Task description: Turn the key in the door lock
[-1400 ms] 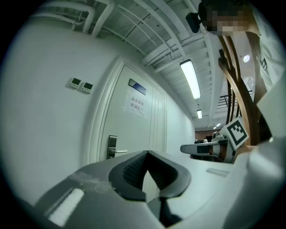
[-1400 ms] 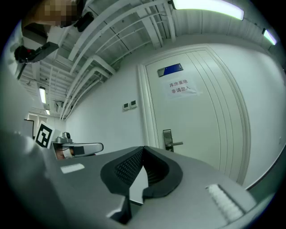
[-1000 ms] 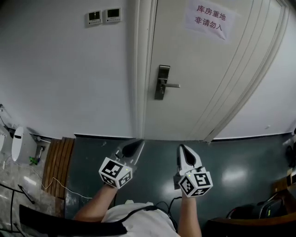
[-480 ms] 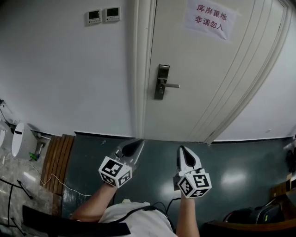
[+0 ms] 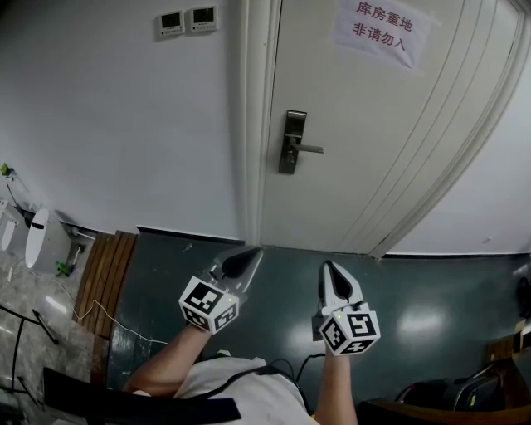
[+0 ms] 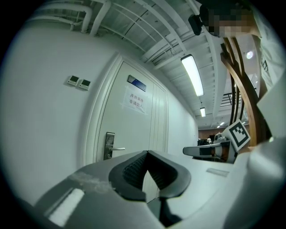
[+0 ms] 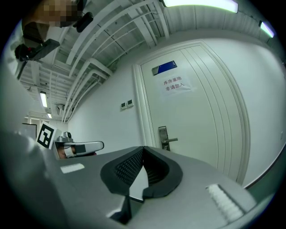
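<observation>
Head view: the grey left gripper [image 5: 251, 252] and the grey right gripper [image 5: 326, 265] are held side by side low in the picture, above a dark green floor [image 5: 431, 307]. Each has a black-and-white marker cube at its rear and a forearm behind it. Both point toward a white panelled door [image 5: 365, 149] and are well apart from it. The task's thing, a silver metal lock plate with a lever handle [image 5: 291, 141], sits near the door's left edge, higher in the picture than both grippers. Whether a key is in it is too small to tell. A white paper notice with red characters [image 5: 382, 26] is stuck high on the door. 2 small white wall controllers [image 5: 187, 21] hang on the wall to the door's left.

Left gripper view: the dark ribbed fingers [image 6: 130, 172] are clenched, tips meeting, with nothing between them. Only the door shows through the small gap behind the tips. The gripper lies level. The lock plate stands to the left beyond the fingertips, well apart from them.

Right gripper view: its dark ribbed fingers [image 7: 127, 167] are likewise clenched tip to tip and hold nothing. This gripper also lies level. The lock plate shows just right of the tips in the picture, far off on the door.
</observation>
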Motion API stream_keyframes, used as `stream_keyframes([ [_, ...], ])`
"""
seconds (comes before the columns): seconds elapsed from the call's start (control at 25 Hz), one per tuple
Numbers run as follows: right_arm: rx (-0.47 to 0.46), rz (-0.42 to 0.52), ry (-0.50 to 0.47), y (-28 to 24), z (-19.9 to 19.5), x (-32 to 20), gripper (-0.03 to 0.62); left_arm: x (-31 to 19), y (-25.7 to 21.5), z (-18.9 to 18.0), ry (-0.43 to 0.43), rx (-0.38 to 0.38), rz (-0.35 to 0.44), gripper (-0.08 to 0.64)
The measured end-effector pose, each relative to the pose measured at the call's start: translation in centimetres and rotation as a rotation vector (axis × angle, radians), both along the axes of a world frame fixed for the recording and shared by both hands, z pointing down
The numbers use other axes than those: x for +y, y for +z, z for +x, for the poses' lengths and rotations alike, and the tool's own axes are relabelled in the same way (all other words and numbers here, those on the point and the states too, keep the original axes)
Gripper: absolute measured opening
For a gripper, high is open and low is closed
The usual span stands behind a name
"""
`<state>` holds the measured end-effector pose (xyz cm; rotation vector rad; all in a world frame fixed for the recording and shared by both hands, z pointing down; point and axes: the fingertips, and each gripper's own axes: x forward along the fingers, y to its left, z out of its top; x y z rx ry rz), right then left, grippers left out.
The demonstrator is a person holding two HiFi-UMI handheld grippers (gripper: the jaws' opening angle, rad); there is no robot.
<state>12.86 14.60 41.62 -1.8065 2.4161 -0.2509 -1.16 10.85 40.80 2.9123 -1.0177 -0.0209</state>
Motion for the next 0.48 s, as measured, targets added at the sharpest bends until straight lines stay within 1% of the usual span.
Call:
stream_keyframes([
  [0.24, 0.002, -0.007, -0.016, 0.8, 1.3, 0.5, 0.009, 0.4, 0.7, 1.2, -0.009, -0.014, -0.002, 0.005],
  [0.48, -0.019, -0.010, -0.014, 1.3, 2.9, 0.5, 0.009, 0.2, 1.0, 2.0, -0.029, -0.024, -0.010, 0.005],
])
